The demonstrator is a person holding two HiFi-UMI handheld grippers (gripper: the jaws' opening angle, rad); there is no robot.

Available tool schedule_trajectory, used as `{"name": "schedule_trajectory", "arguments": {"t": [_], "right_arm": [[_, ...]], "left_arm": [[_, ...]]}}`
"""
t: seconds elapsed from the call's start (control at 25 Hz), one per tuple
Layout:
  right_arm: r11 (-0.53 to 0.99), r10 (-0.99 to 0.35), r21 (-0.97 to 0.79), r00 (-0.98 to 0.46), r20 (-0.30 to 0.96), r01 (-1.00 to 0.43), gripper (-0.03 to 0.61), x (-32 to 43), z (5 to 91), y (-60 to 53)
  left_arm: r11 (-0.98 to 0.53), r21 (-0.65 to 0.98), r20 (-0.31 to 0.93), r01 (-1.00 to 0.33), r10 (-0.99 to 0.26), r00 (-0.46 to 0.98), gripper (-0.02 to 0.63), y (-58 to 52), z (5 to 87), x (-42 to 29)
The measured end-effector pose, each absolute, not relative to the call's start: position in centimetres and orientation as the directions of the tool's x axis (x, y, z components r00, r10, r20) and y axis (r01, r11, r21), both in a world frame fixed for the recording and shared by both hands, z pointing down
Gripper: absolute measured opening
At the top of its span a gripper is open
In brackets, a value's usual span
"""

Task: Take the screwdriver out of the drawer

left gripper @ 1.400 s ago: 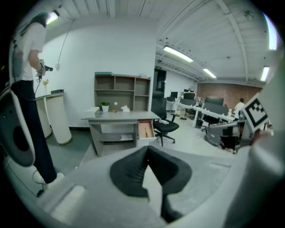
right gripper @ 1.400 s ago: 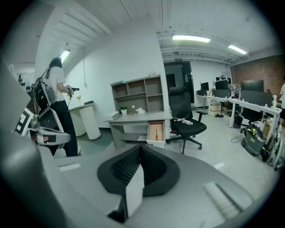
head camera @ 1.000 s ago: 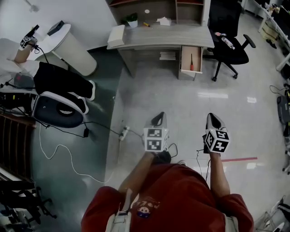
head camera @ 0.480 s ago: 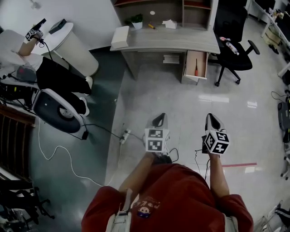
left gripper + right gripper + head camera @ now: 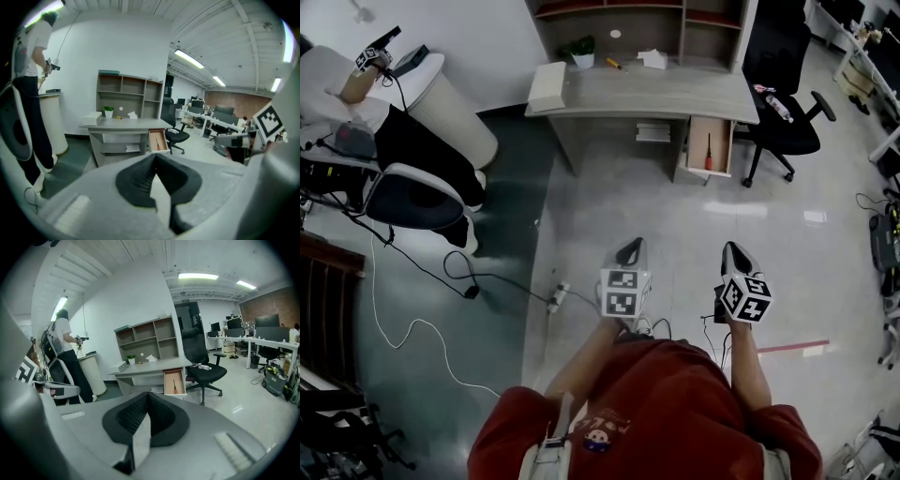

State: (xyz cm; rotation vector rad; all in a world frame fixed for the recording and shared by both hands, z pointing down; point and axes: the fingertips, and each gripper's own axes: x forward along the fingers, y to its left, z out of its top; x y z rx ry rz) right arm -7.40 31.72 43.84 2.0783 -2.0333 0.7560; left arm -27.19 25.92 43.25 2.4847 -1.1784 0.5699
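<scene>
In the open drawer (image 5: 722,136) under the desk (image 5: 647,94): one screwdriver (image 5: 709,152), long axis running away from us, red handle nearest. We held right gripper (image 5: 733,251) and left gripper (image 5: 630,247) clenched, empty, well short; right nearer.

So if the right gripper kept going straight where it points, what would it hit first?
Probably the bare floor, since the right gripper tilts downward; nothing stands between it and the desk. Held level, it would near the open drawer; depth is unclear.
</scene>
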Motion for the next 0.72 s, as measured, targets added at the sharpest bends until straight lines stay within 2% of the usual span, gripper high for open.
{"name": "schedule_trajectory", "arguments": {"t": [0.36,0.72], "right_arm": [[-0.071,-0.896,-0.217,-0.033,0.443,-0.974,0.0,-9.6,44.3,29.8],[-0.045,-0.891,-0.212,-0.056,0.45,-0.976,0.0,-8.2,45.8,27.1]], "left_arm": [[-0.626,0.145,0.478,-0.766,-0.634,0.608,-0.002,23.5,44.1,-27.9],[-0.625,0.153,0.502,-0.766,-0.618,0.604,-0.002,21.0,46.1,-26.0]]}}
